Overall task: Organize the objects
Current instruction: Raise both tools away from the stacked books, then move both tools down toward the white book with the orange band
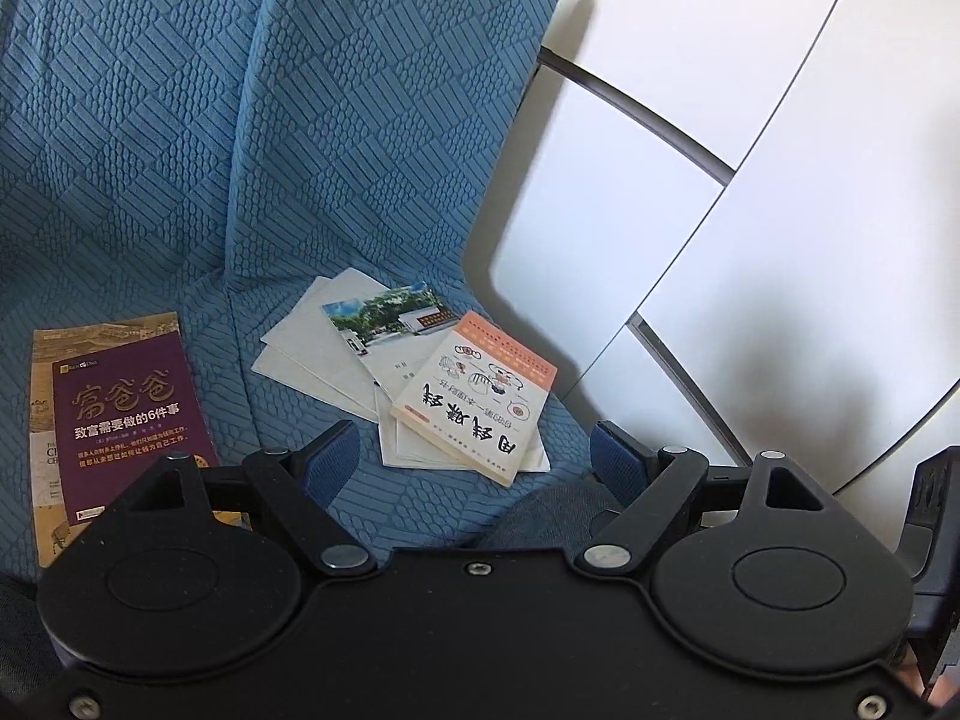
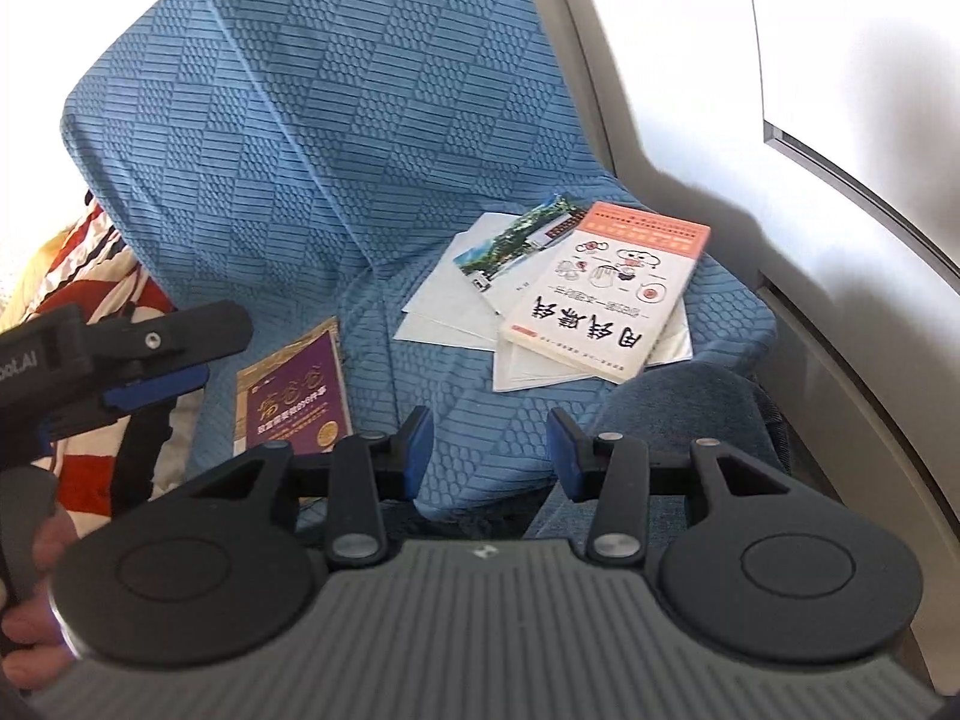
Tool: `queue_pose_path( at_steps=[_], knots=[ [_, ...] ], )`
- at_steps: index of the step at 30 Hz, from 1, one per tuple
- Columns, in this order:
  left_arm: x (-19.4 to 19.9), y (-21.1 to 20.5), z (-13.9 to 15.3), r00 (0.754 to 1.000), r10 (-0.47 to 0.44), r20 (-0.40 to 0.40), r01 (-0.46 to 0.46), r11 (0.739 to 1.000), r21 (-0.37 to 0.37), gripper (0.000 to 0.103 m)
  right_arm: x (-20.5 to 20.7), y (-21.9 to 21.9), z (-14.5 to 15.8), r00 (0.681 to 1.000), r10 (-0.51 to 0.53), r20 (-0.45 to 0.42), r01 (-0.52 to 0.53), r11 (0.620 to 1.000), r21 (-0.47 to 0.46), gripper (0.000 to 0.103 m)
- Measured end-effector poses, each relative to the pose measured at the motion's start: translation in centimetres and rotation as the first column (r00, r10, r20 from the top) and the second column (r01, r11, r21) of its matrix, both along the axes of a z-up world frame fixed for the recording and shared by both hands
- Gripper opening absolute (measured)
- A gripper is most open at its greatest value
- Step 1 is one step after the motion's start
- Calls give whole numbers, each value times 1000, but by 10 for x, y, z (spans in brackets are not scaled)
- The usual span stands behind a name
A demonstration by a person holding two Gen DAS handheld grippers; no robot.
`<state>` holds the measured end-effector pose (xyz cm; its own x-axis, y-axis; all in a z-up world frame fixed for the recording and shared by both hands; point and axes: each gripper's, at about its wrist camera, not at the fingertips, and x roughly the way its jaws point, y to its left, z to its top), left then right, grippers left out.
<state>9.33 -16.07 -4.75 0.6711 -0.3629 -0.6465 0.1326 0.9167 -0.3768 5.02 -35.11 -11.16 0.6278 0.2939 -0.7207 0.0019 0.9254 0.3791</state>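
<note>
- The white book with the orange band (image 1: 474, 387) lies face up on the blue sofa seat (image 1: 384, 498), on top of a loose fan of white sheets (image 1: 303, 348) and a photo booklet (image 1: 384, 315).
- Beside that pile, on the seat cushion away from the white cabinet (image 1: 750, 210), a purple book (image 1: 129, 414) lies flat on a tan one, well apart from the pile.
- The left gripper (image 1: 474, 453) hovers over the seat's front edge, jaws spread wide, nothing between them.
- The right gripper (image 2: 489, 450) hangs near the same edge, jaws partly apart and empty, with the pile beyond its fingertips.
- A dark blue cloth (image 2: 678, 414) sits just beside the pile on the cabinet side.
</note>
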Motion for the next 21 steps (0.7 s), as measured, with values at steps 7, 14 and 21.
queue_pose_path(
  at_steps=[7,14,21],
  knots=[
    [14,-10,-4,1000,-18,-7,19,999,41,83,4,-7,-8,1000,-7,-5,7,1000,3,46],
    [28,-18,-7,1000,-26,-11,27,998,49,83,11,-14,-14,1000,-16,-6,16,1000,2,46],
    [49,-27,-18,999,-32,-18,33,998,52,84,25,-23,-27,1000,-20,-23,20,1000,0,46]
  ],
)
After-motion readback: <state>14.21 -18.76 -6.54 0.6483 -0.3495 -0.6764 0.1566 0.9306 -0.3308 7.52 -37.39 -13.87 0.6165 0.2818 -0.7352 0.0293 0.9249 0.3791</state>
